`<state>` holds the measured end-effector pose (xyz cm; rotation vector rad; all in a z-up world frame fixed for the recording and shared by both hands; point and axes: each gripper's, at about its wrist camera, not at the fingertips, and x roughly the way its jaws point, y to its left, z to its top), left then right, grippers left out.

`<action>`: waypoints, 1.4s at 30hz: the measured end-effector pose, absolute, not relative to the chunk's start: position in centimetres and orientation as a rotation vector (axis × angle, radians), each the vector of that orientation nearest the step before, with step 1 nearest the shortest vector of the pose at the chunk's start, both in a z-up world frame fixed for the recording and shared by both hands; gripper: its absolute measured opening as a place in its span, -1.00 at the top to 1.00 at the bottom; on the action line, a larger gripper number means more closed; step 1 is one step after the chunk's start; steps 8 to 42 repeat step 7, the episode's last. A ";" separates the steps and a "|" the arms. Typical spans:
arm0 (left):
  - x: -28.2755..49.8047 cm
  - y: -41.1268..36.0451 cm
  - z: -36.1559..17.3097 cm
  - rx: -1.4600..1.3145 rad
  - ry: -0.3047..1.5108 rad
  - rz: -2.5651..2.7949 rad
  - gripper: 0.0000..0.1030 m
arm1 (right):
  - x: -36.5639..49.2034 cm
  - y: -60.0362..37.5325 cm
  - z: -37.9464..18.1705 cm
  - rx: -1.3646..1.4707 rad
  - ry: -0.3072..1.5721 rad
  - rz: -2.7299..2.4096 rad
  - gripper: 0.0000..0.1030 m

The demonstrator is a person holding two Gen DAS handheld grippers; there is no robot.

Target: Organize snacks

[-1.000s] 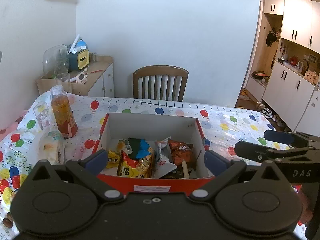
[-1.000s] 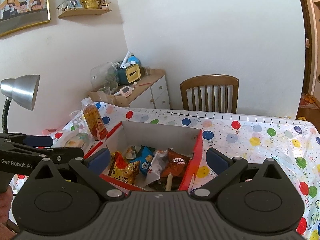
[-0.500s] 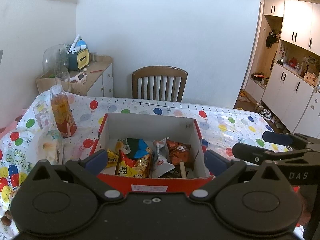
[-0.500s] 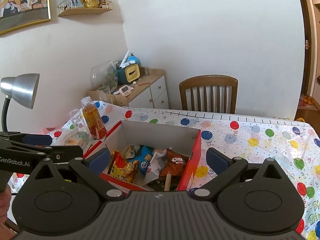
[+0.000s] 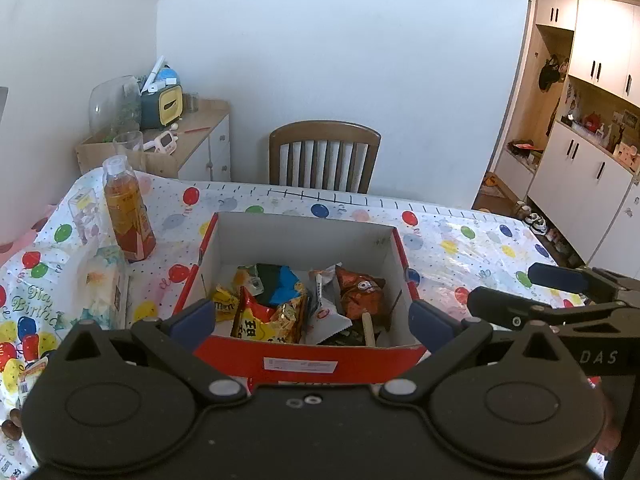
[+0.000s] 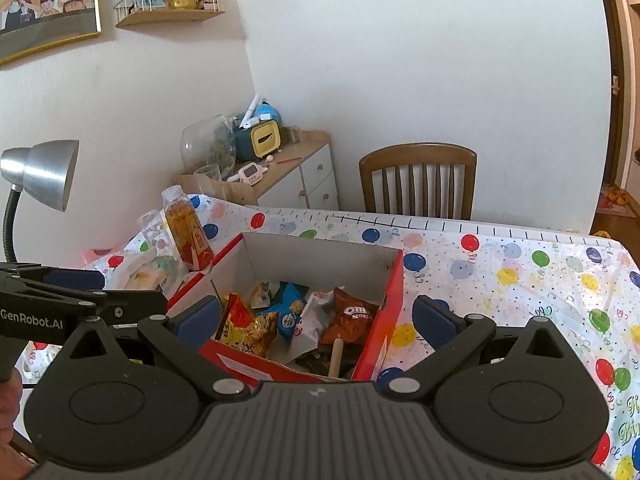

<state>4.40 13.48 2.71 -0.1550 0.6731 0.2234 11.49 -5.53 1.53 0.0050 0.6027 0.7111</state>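
You are holding your left gripper [image 5: 310, 322] wide open and empty, hovering just in front of the box [image 5: 304, 358]. Your right gripper [image 6: 316, 320] is gaping the same way, holding nothing, at the box's near right corner. The snacks [image 5: 280, 304] are lying heaped inside the box. A bottle [image 5: 127, 212] is standing left of the box on the worktop [image 5: 460, 240].

Black left gripper [image 5: 312, 320], blue-padded jaws, silver pivot screws, black right gripper [image 6: 316, 320], ribbed grey housing, white "GenRobot.AI" lettering
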 end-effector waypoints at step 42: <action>4.6 13.4 2.7 -0.151 0.680 0.225 -0.99 | 11.8 -5.6 1.3 0.011 0.611 0.715 -0.99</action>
